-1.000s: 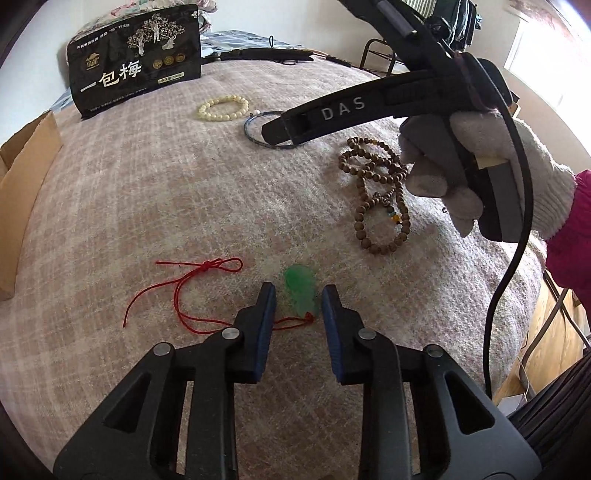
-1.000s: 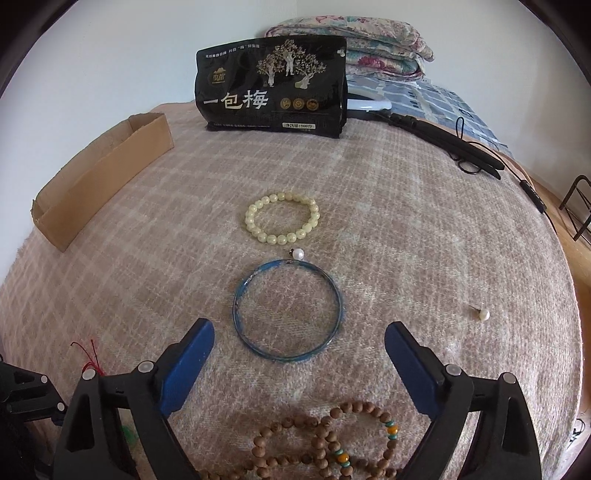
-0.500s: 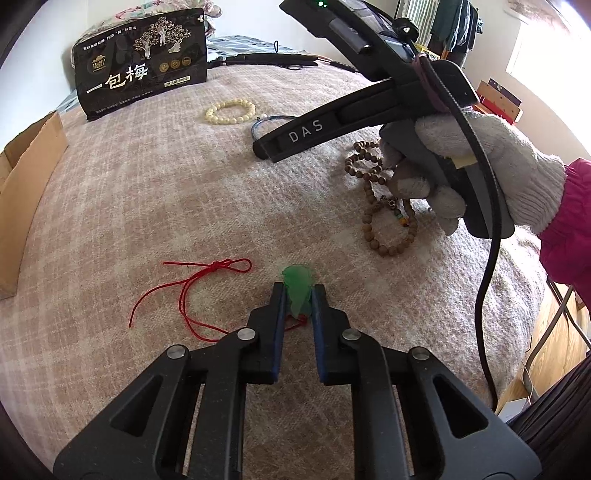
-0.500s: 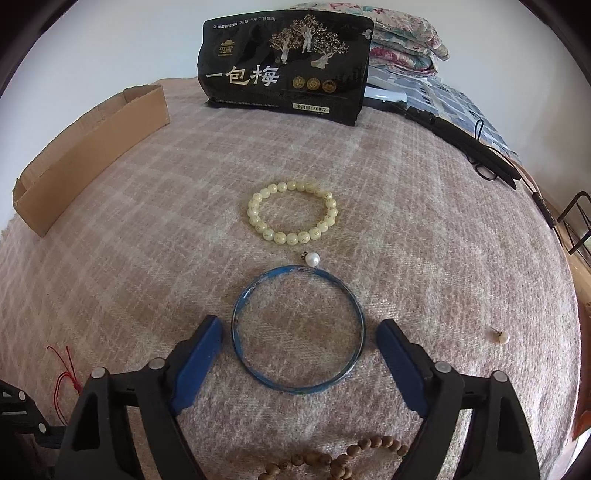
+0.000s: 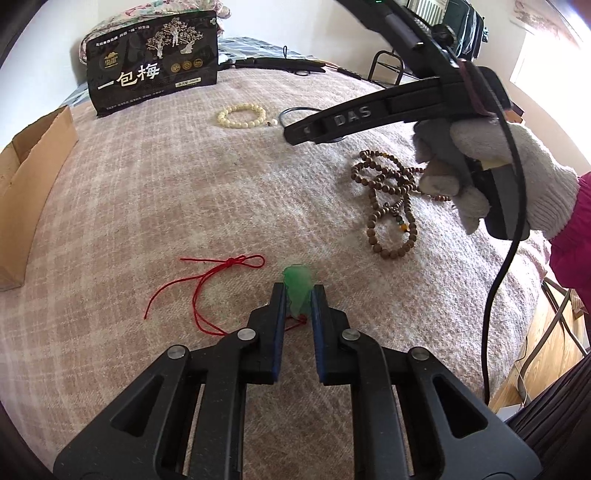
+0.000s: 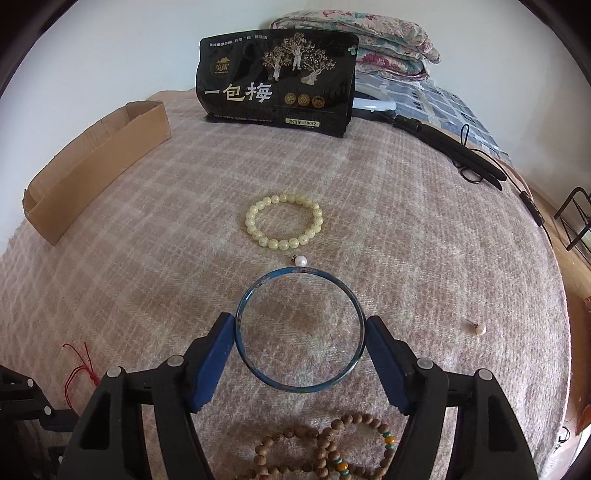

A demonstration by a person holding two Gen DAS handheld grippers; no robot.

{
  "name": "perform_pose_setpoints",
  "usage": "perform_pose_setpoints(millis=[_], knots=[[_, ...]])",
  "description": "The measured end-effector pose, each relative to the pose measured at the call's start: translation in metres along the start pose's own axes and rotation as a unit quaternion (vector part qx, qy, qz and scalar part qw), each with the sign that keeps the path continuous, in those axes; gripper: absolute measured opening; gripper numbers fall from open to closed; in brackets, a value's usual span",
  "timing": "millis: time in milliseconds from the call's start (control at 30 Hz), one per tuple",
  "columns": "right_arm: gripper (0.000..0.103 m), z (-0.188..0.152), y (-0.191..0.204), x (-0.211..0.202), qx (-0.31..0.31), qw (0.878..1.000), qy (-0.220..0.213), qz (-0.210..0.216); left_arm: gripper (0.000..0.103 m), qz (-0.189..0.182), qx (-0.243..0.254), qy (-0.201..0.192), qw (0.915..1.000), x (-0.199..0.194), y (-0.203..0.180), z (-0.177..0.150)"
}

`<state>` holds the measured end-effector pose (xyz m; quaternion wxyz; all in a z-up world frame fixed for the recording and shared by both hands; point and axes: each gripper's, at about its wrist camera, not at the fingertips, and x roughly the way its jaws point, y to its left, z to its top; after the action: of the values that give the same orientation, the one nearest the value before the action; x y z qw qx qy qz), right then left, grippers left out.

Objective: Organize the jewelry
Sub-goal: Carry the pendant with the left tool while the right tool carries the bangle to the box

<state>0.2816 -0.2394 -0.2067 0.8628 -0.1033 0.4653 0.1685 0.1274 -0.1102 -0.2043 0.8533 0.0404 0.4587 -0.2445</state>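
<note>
In the left wrist view, a cardboard box runs along the left edge of the frame on the plaid blanket. A black snack bag stands in the upper left, and just right of it a cream bead bracelet lies flat. Lower, left of centre, a red cord trails in loops toward the left gripper, whose blue pads are clamped on a green pendant — the stone's upper end pokes out above the fingertips, low in the middle of the frame. To the right lies a heap of brown wooden prayer beads, and in the upper right a white-gloved right hand grips the handle of the other tool.

In the right wrist view, the box again sits at the left and the bag at top centre, with folded quilts behind it. Below the cream bracelet a single pearl rests touching the top of a blue bangle. The right gripper straddles that bangle in the centre — both blue pads touch its outer rim, gripping it from either side. A second pearl lies well apart at the right, and a black strap crosses the upper right.
</note>
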Motion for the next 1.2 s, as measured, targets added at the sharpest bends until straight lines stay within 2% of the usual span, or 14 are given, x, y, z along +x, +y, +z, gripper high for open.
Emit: perform_pose_setpoints(millis=[333,700,1200], knots=[[0.074,-0.003,-0.008,-0.044,0.012,1.000,-0.026,-0.011,0.012,0.010,-0.027,-0.025,0.9993,-0.029,0.018,0.002],[0.074,0.001,0.005,-0.085,0.004,0.999,-0.052,-0.016,0.012,0.027,-0.047,-0.066,0.9963,-0.075,0.047,0.016],[0.074,0.030,0.040,-0.111,-0.019,0.996,-0.085,-0.009,0.012,0.052,-0.085,-0.137,0.9856,-0.140,0.103,0.050]])
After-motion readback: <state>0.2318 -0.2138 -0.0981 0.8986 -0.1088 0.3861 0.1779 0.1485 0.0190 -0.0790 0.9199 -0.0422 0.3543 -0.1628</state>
